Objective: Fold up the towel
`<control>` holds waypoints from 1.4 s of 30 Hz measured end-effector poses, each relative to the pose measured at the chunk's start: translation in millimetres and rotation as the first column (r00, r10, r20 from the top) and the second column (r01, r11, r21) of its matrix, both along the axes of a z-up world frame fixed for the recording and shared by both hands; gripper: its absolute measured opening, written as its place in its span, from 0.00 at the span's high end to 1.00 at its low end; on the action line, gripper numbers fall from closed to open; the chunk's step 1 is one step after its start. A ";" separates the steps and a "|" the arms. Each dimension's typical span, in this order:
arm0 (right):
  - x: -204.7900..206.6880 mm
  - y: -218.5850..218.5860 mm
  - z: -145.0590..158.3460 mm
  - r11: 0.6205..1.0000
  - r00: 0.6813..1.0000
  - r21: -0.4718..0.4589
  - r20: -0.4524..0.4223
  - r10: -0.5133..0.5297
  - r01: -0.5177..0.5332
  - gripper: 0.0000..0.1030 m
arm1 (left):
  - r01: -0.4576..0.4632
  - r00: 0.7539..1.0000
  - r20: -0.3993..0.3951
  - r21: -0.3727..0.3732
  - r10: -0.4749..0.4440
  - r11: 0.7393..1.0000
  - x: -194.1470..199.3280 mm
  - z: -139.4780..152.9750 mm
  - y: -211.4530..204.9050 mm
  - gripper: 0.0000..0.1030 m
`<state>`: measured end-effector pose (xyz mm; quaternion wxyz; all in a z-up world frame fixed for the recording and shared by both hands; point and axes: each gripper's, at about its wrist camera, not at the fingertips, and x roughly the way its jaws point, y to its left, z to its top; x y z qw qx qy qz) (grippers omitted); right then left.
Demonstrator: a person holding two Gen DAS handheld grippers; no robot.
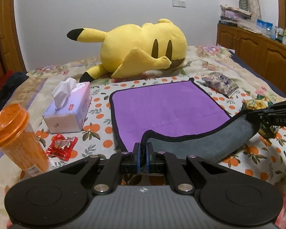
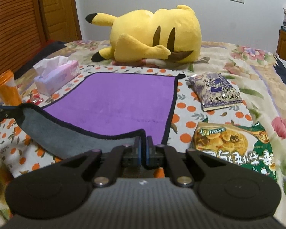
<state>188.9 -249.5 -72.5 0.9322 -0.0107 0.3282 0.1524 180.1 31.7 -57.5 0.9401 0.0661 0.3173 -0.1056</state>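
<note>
Towel lies flat on the bed, its near edge lifted between left gripper and right gripper, each apparently clamped on a near corner, far edge straight ahead.

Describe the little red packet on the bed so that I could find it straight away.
Start at the big yellow plush toy lying on the bed, then come towards the camera to the tissue box left of the purple towel. Just in front of that box lies the red packet, shiny, crinkled, beside the tall orange bottle.
</note>
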 end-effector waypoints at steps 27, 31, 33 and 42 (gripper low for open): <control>24.5 -4.0 12.4 1.000 0.997 0.019 0.080 0.000 -0.001 0.95 | -0.001 0.997 0.081 -0.013 0.002 1.000 21.3 14.5 -0.1 0.94; 29.2 -4.1 11.7 1.000 0.997 0.016 0.081 -0.005 0.004 0.95 | -0.005 0.997 0.075 -0.026 0.007 1.000 26.5 14.3 2.2 0.94; 30.9 -3.6 11.3 1.000 0.997 0.013 0.082 -0.002 0.001 0.95 | -0.006 0.997 0.075 -0.026 0.008 1.000 29.9 14.1 1.8 0.94; 41.4 -1.1 6.0 1.000 0.997 -0.008 0.080 0.015 -0.014 0.95 | -0.003 0.998 0.065 -0.030 0.005 1.000 47.0 8.8 2.6 0.94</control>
